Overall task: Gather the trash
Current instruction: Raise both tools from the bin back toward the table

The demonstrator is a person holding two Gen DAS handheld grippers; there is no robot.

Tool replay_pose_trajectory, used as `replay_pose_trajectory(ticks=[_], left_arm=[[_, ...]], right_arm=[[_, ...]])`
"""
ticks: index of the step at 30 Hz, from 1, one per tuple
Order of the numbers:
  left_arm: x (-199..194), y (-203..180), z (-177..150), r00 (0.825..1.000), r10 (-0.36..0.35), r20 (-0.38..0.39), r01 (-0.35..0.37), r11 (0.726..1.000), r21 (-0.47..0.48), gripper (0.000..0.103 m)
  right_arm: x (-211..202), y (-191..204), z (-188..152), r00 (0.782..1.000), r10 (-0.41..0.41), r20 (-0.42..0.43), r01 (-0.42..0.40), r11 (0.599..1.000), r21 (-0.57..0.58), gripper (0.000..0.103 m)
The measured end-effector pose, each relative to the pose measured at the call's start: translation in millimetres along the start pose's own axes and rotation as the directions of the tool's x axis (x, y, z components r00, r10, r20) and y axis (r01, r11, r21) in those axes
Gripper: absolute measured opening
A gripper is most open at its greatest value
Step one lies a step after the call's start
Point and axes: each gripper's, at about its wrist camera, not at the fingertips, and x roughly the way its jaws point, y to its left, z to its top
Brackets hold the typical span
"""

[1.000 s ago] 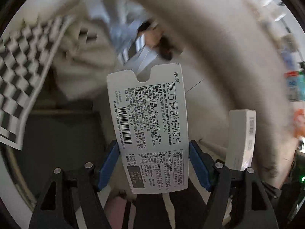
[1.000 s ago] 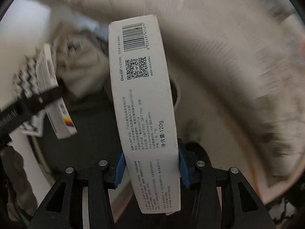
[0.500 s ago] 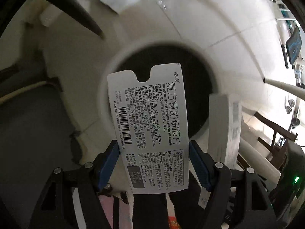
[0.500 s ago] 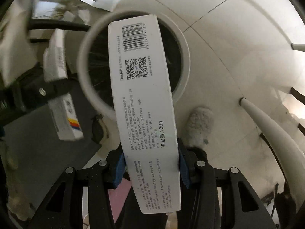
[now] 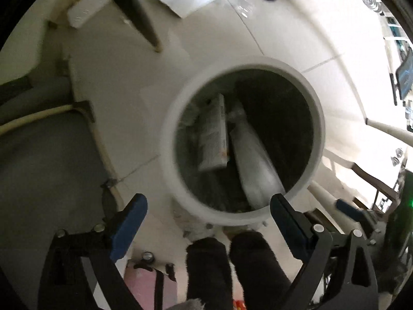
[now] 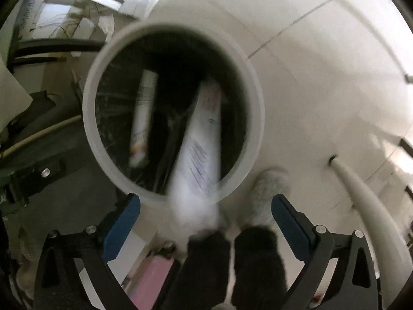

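Over the round white bin on the pale floor, my left gripper had just spread its blue pads wide, nothing between them. The flat white medicine box, printed with fine dark text and an orange mark at one corner, lay inside against the dark liner. My right gripper had likewise just opened wide; its long white carton, blurred, with lines of print, was tipping across the rim into the bin.
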Motion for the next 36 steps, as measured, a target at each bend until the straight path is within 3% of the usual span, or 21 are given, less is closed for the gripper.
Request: replay_pose_trajectory(ticks=[4,11,18,31,36], left_arm=[[-27,8,-24,0.990,0.102,0.098,-0.101,0.995,-0.020,0.098],[-69,10,-66,0.979,0.141,0.150,-0.135,0.990,-0.048,0.098],[-135,9,-114,0.966,0.165,0.198,-0.160,0.986,-0.043,0.098],[-289,3,-202,0.945,0.164,0.283,-0.168,0.986,-0.011,0.098],[-352,-8,-226,0.920,0.179,0.349,-0.197,0.980,0.016,0.098]], right_arm=[[-18,11,-4,0.996,-0.067,0.064,0.067,0.998,-0.003,0.102],[-56,27,-37,0.979,-0.143,0.147,0.145,0.989,-0.001,0.102],[-112,48,-83,0.980,-0.121,0.161,0.126,0.992,-0.027,0.102],[-300,90,-177,0.959,-0.056,0.278,0.074,0.996,-0.053,0.102],[-364,88,-206,0.946,-0.010,0.324,0.022,0.999,-0.033,0.102]])
